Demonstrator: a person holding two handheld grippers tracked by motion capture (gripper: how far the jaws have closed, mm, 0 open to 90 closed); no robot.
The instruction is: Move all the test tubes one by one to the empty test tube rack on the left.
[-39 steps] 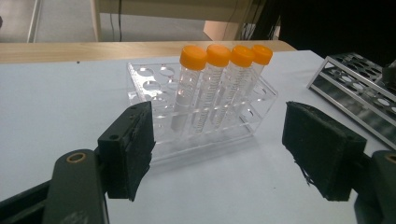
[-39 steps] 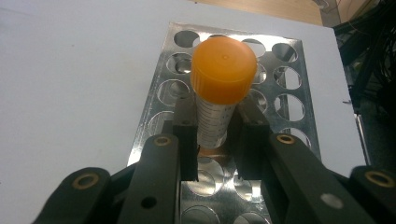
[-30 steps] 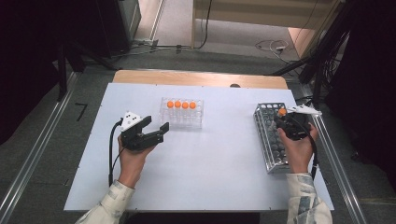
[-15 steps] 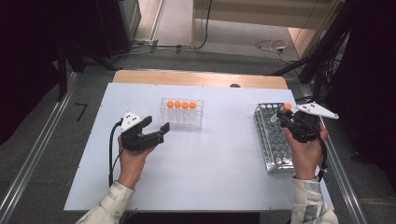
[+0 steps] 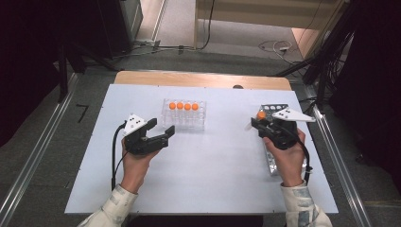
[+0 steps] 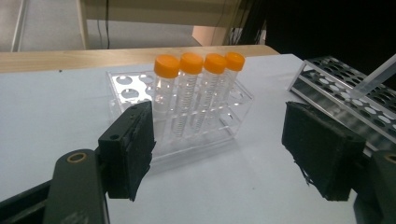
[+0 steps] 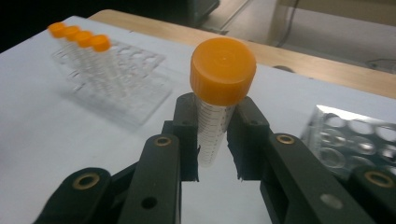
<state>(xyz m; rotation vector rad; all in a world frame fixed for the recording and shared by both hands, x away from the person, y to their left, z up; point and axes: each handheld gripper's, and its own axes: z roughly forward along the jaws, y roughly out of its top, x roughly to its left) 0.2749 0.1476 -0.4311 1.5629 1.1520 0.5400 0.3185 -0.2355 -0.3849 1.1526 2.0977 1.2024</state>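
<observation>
My right gripper (image 7: 215,140) is shut on a clear tube with an orange cap (image 7: 222,74), held upright above the table; from above the right gripper (image 5: 257,122) and the tube's cap (image 5: 261,115) hover at the left edge of the metal rack (image 5: 273,109). A clear plastic rack (image 5: 185,118) at mid-table holds several orange-capped tubes (image 6: 198,65) in a row. My left gripper (image 5: 160,132) is open, low over the table just left of the clear rack (image 6: 140,88), with nothing between its black pads (image 6: 133,149).
The white tabletop (image 5: 208,179) has open room in front of both racks. A wooden strip (image 5: 203,79) borders the far edge. Metal rails (image 5: 28,165) run along both sides of the table, with cables on the floor beyond.
My right gripper has lifted the orange-capped tube out of the metal rack and swung left, toward the table's middle. The left gripper has stayed where it was, open.
</observation>
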